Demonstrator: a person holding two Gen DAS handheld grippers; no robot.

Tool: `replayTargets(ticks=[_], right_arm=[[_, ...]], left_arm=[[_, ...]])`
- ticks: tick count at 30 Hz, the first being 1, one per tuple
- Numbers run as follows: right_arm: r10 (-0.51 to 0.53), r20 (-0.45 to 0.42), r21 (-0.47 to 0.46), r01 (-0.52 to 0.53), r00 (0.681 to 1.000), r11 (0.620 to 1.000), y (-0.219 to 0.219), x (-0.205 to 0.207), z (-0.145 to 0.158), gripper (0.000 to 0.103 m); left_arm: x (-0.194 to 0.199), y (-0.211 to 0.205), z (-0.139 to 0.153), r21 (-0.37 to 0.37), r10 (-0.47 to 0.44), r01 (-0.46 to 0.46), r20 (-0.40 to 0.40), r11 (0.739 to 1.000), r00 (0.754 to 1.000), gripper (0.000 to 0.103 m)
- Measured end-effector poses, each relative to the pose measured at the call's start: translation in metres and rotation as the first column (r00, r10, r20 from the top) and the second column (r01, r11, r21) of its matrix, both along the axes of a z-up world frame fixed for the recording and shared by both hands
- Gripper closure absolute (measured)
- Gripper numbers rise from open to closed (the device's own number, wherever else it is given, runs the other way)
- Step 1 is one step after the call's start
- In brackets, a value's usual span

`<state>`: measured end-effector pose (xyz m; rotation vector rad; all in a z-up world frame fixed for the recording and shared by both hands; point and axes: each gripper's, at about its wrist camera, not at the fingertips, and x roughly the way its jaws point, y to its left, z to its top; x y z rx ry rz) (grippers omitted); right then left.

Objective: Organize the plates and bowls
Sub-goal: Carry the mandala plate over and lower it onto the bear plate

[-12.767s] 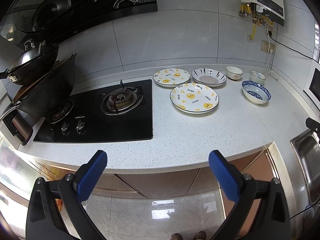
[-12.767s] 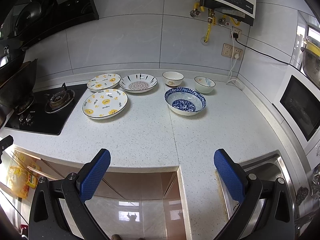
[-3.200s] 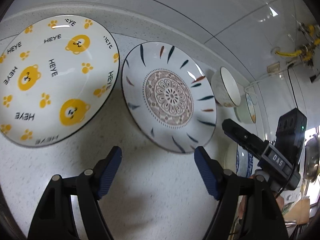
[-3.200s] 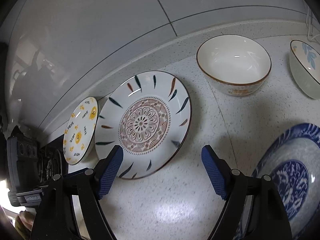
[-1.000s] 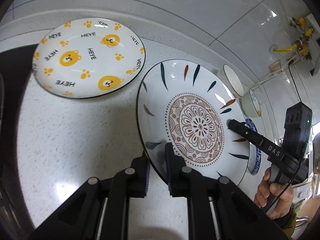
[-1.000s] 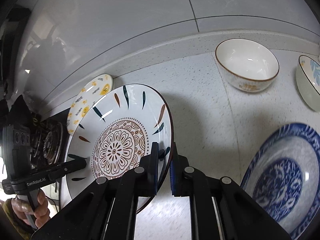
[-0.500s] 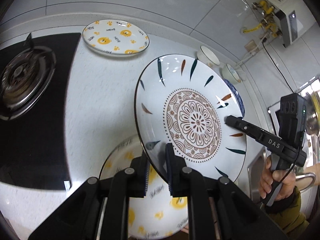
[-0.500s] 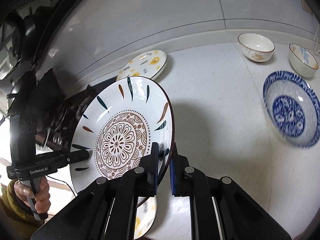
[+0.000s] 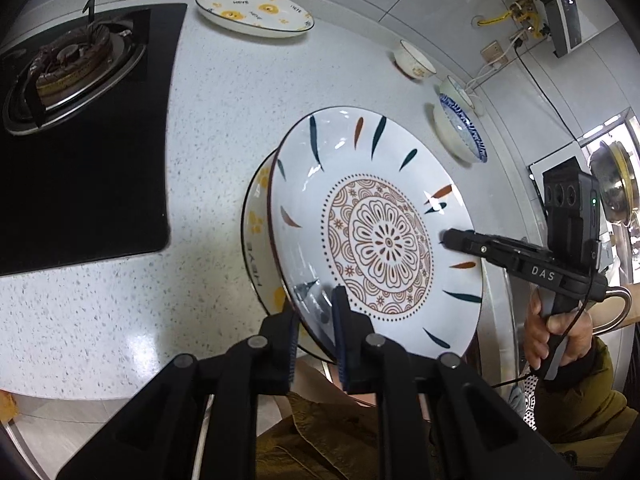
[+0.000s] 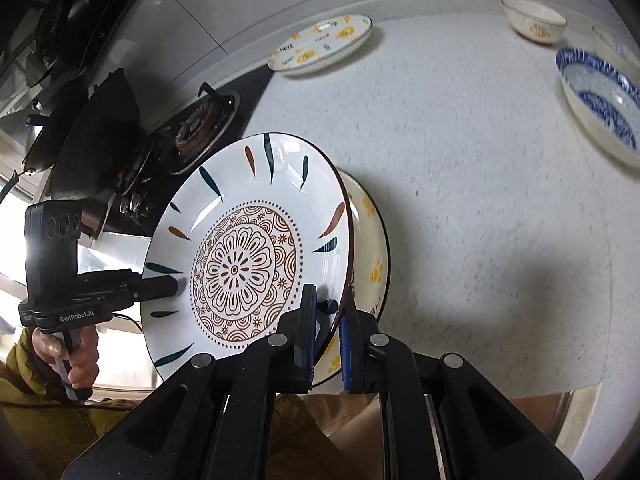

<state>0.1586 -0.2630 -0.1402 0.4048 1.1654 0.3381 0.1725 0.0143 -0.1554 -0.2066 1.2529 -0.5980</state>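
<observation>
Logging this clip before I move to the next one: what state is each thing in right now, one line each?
Mandala plate: clamped at opposite rims, held over the bear plate.
Left tool: shut on the plate's near rim.
Right tool: shut on the opposite rim.
Large bear plate: flat on the counter, mostly covered.
Small bear plate: flat by the wall, empty.
Blue patterned bowl: upright, empty.
Gas burner: no flame visible, nothing on it.
</observation>
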Motion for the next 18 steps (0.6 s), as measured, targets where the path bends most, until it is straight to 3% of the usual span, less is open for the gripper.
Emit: replayTargets(ticks=[6, 18], right_arm=[[-0.002, -0.047, 0.007, 0.002, 0.999, 1.000, 0.000, 0.006, -0.016, 0.093], [-0.014, -0.143, 0.109, 0.030, 0.990, 0.994, -0.010, 0.013, -0.026, 0.092]], left_arm=[[0.007, 0.000, -0.016, 0.017, -0.005, 0.006, -0.031, 1.000, 0.999, 0.088], [0.021, 0.001, -0.016, 0.021, 0.026, -0.024, -0.092, 0.999, 0.995, 0.087]])
